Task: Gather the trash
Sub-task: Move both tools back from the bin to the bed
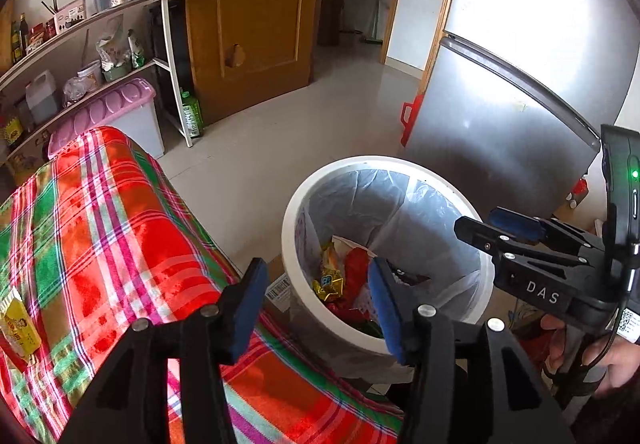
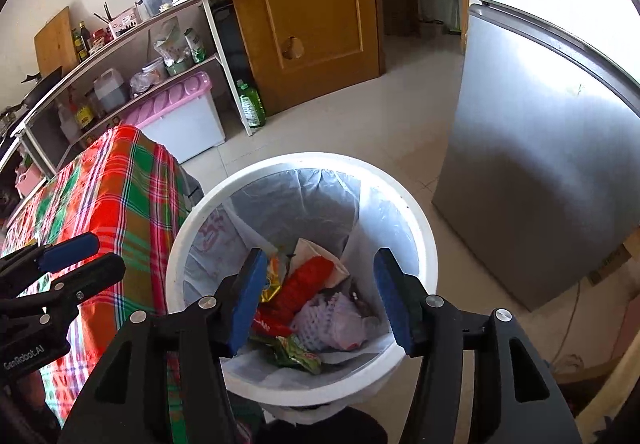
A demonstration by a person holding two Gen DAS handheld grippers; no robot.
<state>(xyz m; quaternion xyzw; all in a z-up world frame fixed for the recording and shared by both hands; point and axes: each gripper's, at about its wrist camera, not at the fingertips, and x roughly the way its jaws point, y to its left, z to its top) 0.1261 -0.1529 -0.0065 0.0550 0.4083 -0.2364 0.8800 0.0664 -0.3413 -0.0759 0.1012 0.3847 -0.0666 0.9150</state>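
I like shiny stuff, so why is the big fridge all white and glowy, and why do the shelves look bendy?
Left wrist view: window light glares off the fridge, washing out its top door. Right wrist view: the same glare sits at the fridge's upper right, and the fisheye lens curves the shelves; they are probably straight.

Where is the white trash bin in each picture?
Left wrist view: the white trash bin sits low and right of centre, beside the plaid cloth, partly behind the left gripper.
Right wrist view: the bin is low in the centre, under the open right gripper.
Shared landmark: the silver fridge, right of the bin in both.
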